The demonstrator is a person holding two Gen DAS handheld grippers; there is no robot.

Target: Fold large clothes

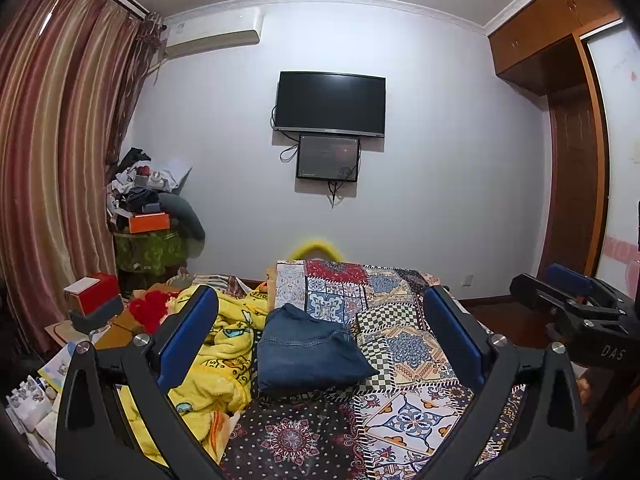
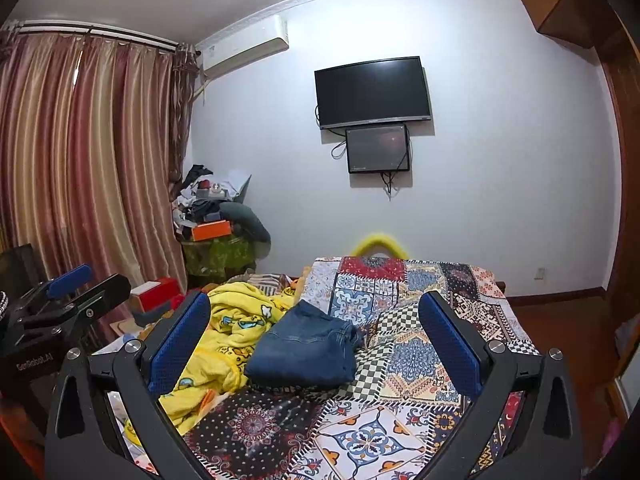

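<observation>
Folded blue jeans [image 1: 308, 350] lie in a compact stack on the patchwork bedspread [image 1: 404, 344]; they also show in the right wrist view [image 2: 304, 350]. My left gripper [image 1: 320, 320] is open and empty, held above the bed with the jeans framed between its blue pads. My right gripper [image 2: 316, 322] is open and empty too, raised above the bed [image 2: 400, 432] with the jeans ahead between its fingers. Each gripper shows at the edge of the other's view: the right gripper at the right edge [image 1: 576, 300], the left gripper at the left edge [image 2: 68, 296].
A crumpled yellow cartoon blanket [image 1: 224, 344] lies left of the jeans. Red boxes [image 1: 94, 294] and clutter sit at the bed's left side. A piled stand [image 1: 152, 240] stands by the curtains. A TV [image 1: 330, 104] hangs on the far wall; a wooden wardrobe [image 1: 576, 184] is at right.
</observation>
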